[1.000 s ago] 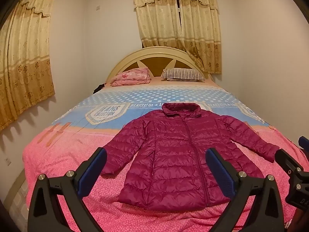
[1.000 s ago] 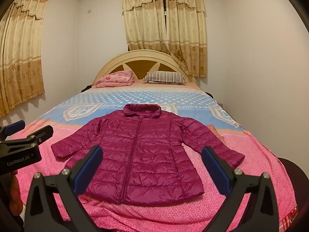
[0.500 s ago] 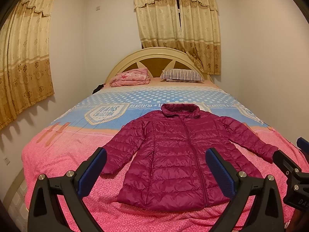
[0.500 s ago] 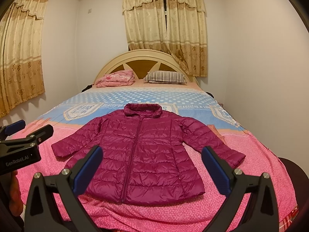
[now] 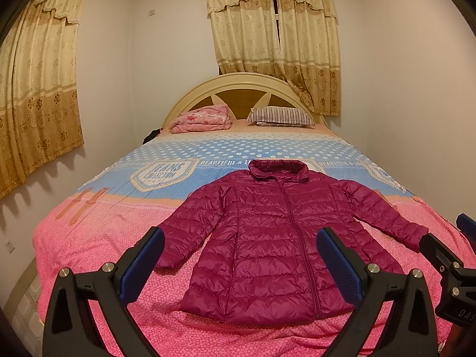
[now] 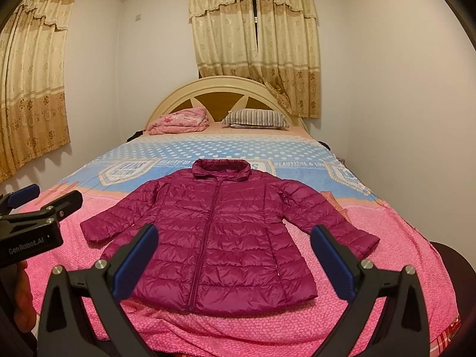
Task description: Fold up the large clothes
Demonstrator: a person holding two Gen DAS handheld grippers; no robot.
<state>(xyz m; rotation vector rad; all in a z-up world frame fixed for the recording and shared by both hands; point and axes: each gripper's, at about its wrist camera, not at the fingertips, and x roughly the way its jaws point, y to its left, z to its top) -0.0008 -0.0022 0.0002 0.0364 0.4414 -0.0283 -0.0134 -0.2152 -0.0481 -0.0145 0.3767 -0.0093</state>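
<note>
A magenta quilted puffer jacket [image 5: 276, 238] lies flat, zipped, front up, sleeves spread, on the near half of the bed; it also shows in the right wrist view [image 6: 220, 238]. My left gripper [image 5: 239, 253] is open and empty, held above the bed's foot, short of the jacket's hem. My right gripper [image 6: 235, 250] is open and empty, at about the same distance. The right gripper shows at the right edge of the left wrist view [image 5: 449, 255]. The left gripper shows at the left edge of the right wrist view [image 6: 35, 208].
The bed [image 5: 98, 238] has a pink and blue cover. A folded pink blanket [image 5: 202, 119] and a striped pillow [image 5: 281, 116] lie by the headboard [image 5: 241, 86]. Walls stand close on both sides; curtains [image 5: 273, 35] hang behind and on the left.
Both views have shifted only slightly; the jacket lies as before and both grippers stay open.
</note>
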